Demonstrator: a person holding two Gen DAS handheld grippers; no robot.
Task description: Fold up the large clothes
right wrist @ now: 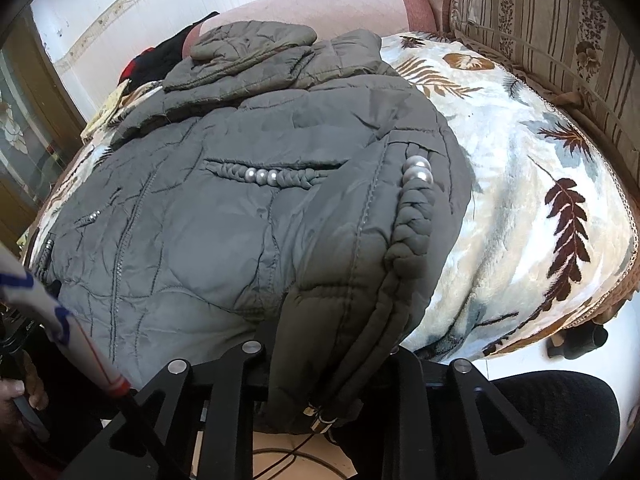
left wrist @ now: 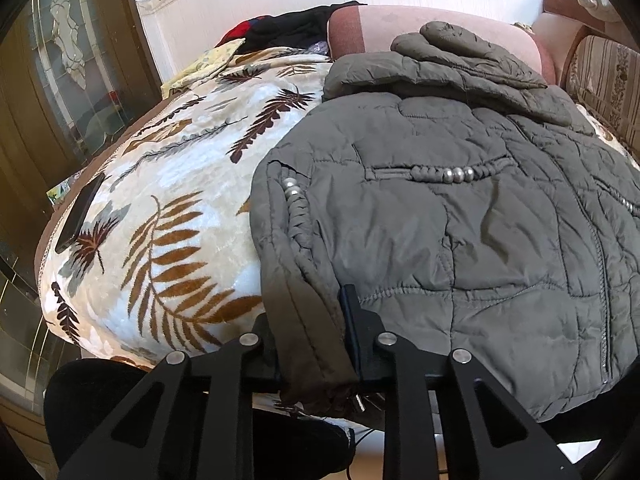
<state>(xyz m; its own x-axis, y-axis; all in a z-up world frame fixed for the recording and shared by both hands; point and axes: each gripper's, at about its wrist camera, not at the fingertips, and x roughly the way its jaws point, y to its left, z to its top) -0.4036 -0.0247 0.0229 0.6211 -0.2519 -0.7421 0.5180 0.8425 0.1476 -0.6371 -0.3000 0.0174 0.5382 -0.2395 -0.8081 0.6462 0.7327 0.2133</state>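
A grey quilted puffer jacket (left wrist: 460,216) lies spread on a bed, front up, with its hood at the far end. It also shows in the right wrist view (right wrist: 224,216). Braided trims with silver beads (left wrist: 456,175) mark its pockets. My left gripper (left wrist: 308,320) is shut on the jacket's near left hem corner, and the fabric bunches between the fingers. My right gripper (right wrist: 332,332) is shut on the near right hem corner, which folds up over the fingers and hides the right fingertip.
The bed carries a cream blanket with brown leaf print (left wrist: 168,200). A dark phone (left wrist: 80,212) lies at its left edge. A pink bolster (left wrist: 420,28) and dark clothes (left wrist: 288,28) lie at the far end. A striped headboard cushion (right wrist: 560,28) stands to the right.
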